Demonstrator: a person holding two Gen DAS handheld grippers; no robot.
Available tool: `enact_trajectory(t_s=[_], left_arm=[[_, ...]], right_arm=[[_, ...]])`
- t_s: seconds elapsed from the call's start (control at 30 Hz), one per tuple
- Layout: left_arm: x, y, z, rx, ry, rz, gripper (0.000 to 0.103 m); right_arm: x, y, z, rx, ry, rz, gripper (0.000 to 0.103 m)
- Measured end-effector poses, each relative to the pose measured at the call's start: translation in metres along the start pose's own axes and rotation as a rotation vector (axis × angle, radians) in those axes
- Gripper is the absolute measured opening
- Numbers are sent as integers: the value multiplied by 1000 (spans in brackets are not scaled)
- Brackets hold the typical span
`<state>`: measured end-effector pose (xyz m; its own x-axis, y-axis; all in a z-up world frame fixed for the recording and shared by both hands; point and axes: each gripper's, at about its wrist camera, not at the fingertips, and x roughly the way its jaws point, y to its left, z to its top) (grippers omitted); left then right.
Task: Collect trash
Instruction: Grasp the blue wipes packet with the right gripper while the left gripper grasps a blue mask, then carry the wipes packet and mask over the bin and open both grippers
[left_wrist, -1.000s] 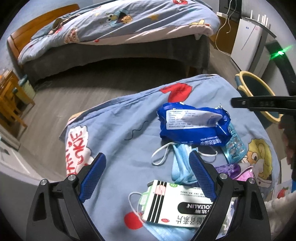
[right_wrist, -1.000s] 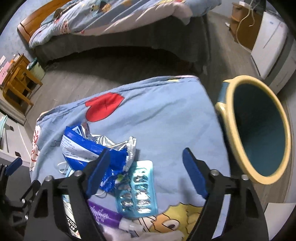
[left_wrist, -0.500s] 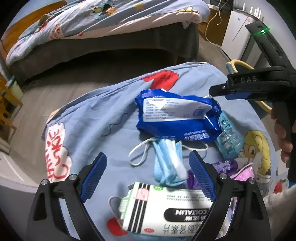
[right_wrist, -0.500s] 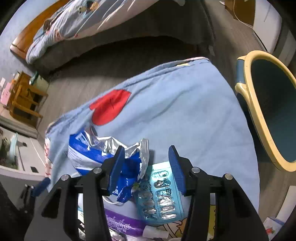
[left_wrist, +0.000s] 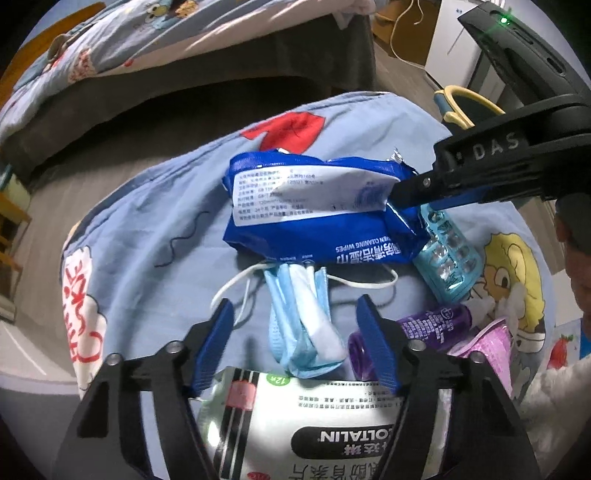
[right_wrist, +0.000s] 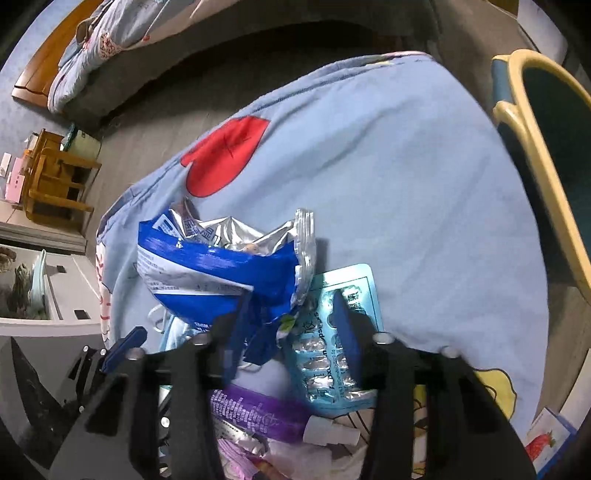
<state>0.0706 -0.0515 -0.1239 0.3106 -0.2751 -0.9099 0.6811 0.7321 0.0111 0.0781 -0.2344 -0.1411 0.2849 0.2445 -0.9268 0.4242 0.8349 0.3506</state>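
Trash lies on a table under a light blue cartoon cloth (left_wrist: 155, 229). A blue wet-wipes pack (left_wrist: 317, 206) lies in the middle, with a crumpled blue face mask (left_wrist: 303, 317) in front of it. My left gripper (left_wrist: 295, 332) is open with its jaws either side of the mask. A white medicine box (left_wrist: 332, 428) lies just below it. My right gripper (right_wrist: 291, 310) is partly closed, its jaws around the torn end of the wipes pack (right_wrist: 229, 266) beside a teal blister pack (right_wrist: 336, 332). It shows from the side in the left wrist view (left_wrist: 402, 192). A purple tube (right_wrist: 258, 413) lies close by.
A blue bin with a yellow rim (right_wrist: 546, 155) stands right of the table; its rim also shows in the left wrist view (left_wrist: 461, 107). A bed (left_wrist: 184, 48) with a cartoon duvet stands behind. Wooden furniture (right_wrist: 51, 177) stands at far left.
My right gripper has moved down and left onto the wipes pack's end and narrowed its jaws. My left gripper has moved forward over the face mask.
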Motion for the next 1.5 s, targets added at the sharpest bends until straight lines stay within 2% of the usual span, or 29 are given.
enact_trajectory(t_s=[0.03, 0.1, 0.27, 0.53, 0.63, 0.77, 1.0, 1.07, 1.13, 1.2, 1.23, 1.3, 1.37, 1.5], left_arm=[[1, -1, 0, 3, 4, -7, 57], [4, -2, 0, 8, 12, -15, 37], [1, -1, 2, 3, 0, -25, 25], [-22, 3, 5, 4, -58, -25, 20], [-36, 5, 6, 5, -91, -27, 17], [-53, 7, 10, 0, -127, -29, 9], [-70, 16, 13, -30, -170, -23, 8], [-75, 18, 10, -56, -163, -56, 8], [-70, 16, 5, -81, -123, -75, 29], [-66, 9, -4, -90, -87, -76, 79], [-65, 6, -8, -89, -80, -61, 84], [-61, -1, -13, -87, -57, -65, 86], [-52, -6, -17, -84, -14, -35, 91], [-32, -12, -24, -43, 52, 44, 91]], right_arm=[[0, 0, 1, 2, -1, 12, 26], [-2, 0, 1, 4, -11, 26, 24], [-12, 1, 3, 3, -38, 39, 22], [-41, 1, 3, 14, -111, 82, 20], [-56, 3, 3, 12, -143, 94, 9], [-80, 4, 2, -20, -203, 113, 9], [-110, -3, 2, 2, -275, 126, 9], [-121, -5, 3, 1, -304, 111, 9], [-127, -12, 5, 17, -318, 114, 9], [-130, -17, 6, 30, -319, 108, 9], [-131, -19, 6, 34, -320, 103, 9], [-134, -23, 5, 48, -323, 102, 9], [-136, -27, 5, 57, -327, 104, 9], [-139, -29, 3, 57, -332, 105, 9]])
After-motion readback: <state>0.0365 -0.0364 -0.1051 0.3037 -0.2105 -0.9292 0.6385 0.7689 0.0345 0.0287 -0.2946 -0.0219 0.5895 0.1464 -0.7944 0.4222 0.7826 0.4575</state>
